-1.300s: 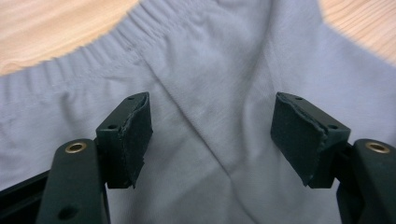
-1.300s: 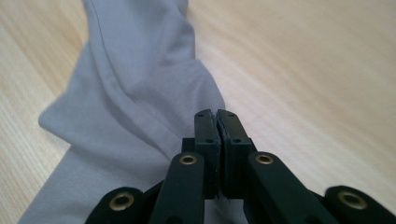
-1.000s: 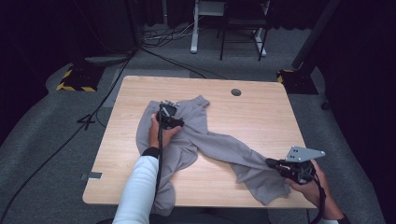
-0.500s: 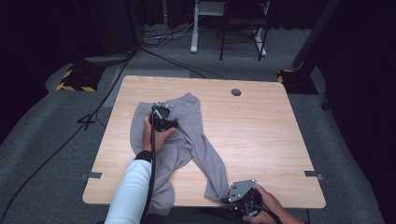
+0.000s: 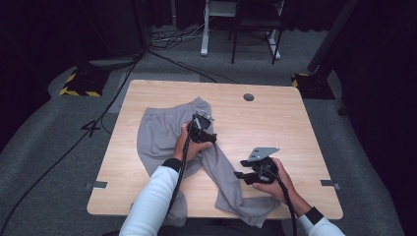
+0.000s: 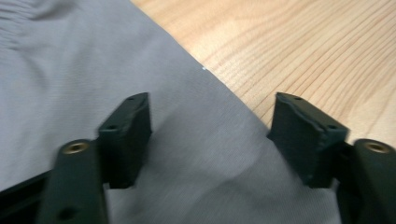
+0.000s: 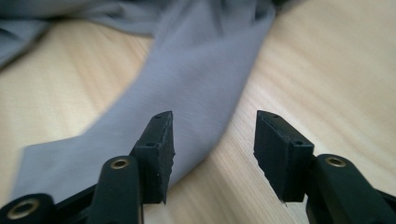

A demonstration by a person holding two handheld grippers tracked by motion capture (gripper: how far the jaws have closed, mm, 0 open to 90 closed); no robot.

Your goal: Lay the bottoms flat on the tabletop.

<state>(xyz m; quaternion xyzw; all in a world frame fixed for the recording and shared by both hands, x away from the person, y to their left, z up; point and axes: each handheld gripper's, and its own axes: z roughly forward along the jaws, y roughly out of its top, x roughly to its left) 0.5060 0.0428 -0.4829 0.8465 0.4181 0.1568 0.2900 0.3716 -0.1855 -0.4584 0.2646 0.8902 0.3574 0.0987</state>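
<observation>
On the wooden table (image 5: 275,118) lies a pair of grey trousers (image 5: 162,137), spread over its left half, with the waist toward the far edge and the two legs running back to the person's side. One leg runs toward the near edge under the person's white sleeve (image 5: 152,201), while the other slants right and ends near the front edge, so the garment lies splayed rather than straight. That looks like the reason for where the tools sit: each is placed over a different part of the cloth, ready to take it up and pull it into line.

The left gripper (image 5: 200,129) rests over the upper part of the slanting leg, close to the crotch. From its own camera its jaws stand wide apart with the grey cloth (image 6: 196,154) flat beneath them and bare wood beyond the hem; nothing is pinched. The right gripper (image 5: 253,173) sits just beside the lower stretch of that same leg, pointing at it. Its jaws are also spread, one over the cloth's edge (image 7: 196,93) and one over wood, so it appears lined up to straddle the edge before closing.

Farther off, a dark carpeted floor (image 5: 59,147) with trailing cables surrounds the table.
</observation>
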